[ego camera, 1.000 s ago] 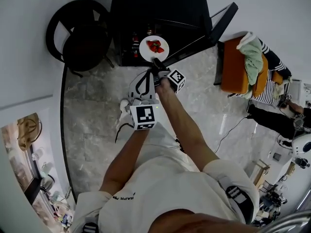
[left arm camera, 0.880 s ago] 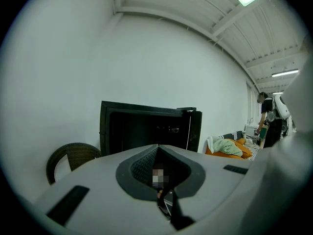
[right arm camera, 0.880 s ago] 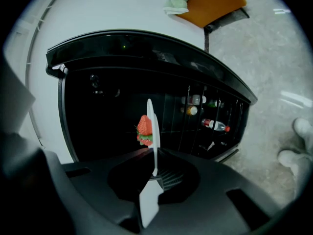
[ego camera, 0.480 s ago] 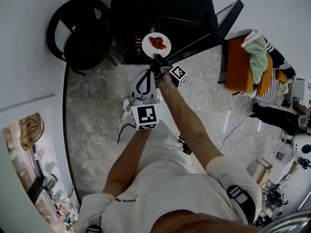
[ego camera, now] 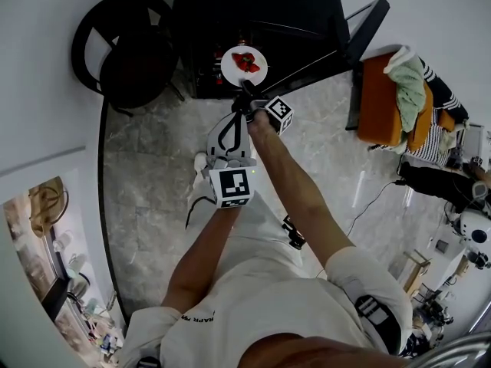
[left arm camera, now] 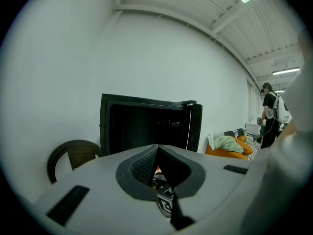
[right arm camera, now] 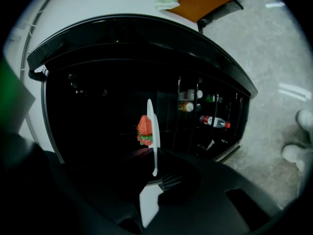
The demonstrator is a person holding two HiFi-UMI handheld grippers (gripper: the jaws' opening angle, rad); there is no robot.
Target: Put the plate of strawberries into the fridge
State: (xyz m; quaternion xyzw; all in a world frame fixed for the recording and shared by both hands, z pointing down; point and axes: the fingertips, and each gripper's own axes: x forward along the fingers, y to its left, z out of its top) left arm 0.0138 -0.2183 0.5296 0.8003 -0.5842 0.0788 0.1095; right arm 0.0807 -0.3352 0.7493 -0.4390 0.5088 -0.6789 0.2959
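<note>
We held the plate [ego camera: 258,73] by its rim in our right gripper's [ego camera: 247,90] shut jaws, strawberries [ego camera: 245,62] at twelve o'clock before the open fridge [ego camera: 261,14], left gripper [left arm camera: 157,148] closed on nothing, shirt [ego camera: 253,305] print only partly legible.

Small dark print on the white shirt [ego camera: 196,318], well behind the left gripper [ego camera: 236,117], reads roughly "RAPR"; no other text is legible.

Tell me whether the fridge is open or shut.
Open: its door is swung aside, and bottles show inside the fridge.
</note>
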